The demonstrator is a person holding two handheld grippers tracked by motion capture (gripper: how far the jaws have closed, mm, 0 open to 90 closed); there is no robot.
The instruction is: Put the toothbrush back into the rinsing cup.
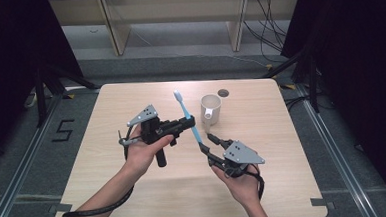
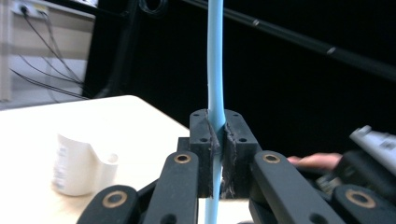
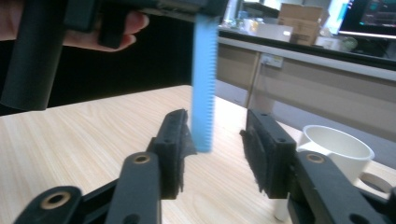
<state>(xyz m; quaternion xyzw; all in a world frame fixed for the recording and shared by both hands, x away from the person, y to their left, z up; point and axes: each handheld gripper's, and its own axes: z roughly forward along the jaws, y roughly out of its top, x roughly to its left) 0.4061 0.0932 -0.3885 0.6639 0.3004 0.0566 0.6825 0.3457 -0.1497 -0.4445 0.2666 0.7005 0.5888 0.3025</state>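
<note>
A light blue toothbrush (image 1: 188,119) is held above the table, bristle end pointing away from me. My left gripper (image 1: 187,123) is shut on its handle (image 2: 215,93), the shaft clamped between the two pads. My right gripper (image 1: 206,142) is open, and the ribbed tail end of the handle (image 3: 204,88) hangs between its pads without touching the right one. A white mug (image 1: 210,109) stands upright on the table just right of the toothbrush; it shows at the left in the left gripper view (image 2: 81,163) and at the right in the right gripper view (image 3: 337,148).
The light wooden table (image 1: 135,186) has a small dark round hole (image 1: 223,93) behind the mug. Dark curtains and stands flank the table, and wooden furniture legs with cables stand beyond its far edge.
</note>
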